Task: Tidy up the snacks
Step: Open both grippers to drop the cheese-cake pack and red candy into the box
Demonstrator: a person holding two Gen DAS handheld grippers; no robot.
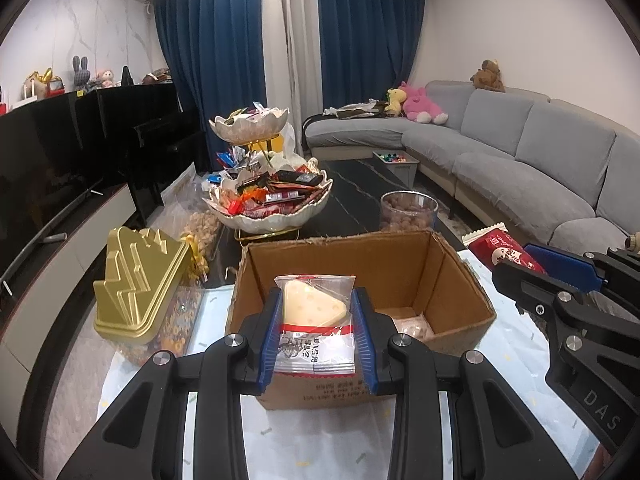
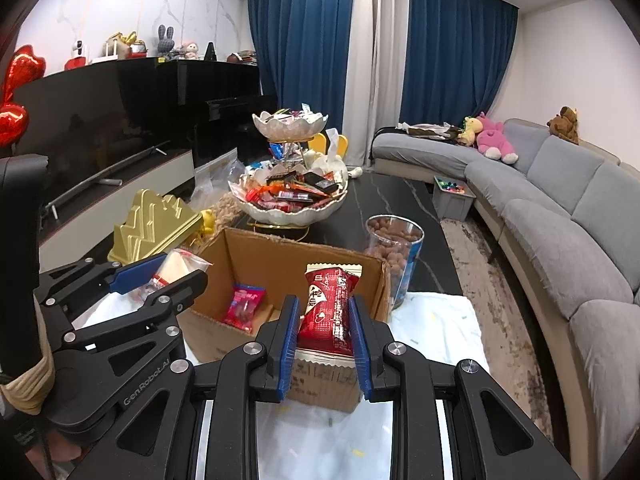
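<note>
My left gripper (image 1: 316,320) is shut on a clear packet holding a cheese-shaped snack (image 1: 314,312), held over the near wall of an open cardboard box (image 1: 452,280). My right gripper (image 2: 323,322) is shut on a red snack packet (image 2: 326,308) above the same cardboard box (image 2: 280,264). In the right wrist view the left gripper (image 2: 156,280) shows at the left with its cheese packet (image 2: 176,266). In the left wrist view the right gripper (image 1: 560,276) shows at the right with the red packet (image 1: 500,250). Inside the box lies a small red packet (image 2: 244,306).
A two-tier white snack bowl stand (image 1: 276,208) full of wrapped snacks sits beyond the box on the dark table. A gold mountain-shaped tin (image 1: 140,280) stands left of the box. A clear jar of brown snacks (image 2: 394,256) stands right. A grey sofa (image 2: 560,220) runs along the right.
</note>
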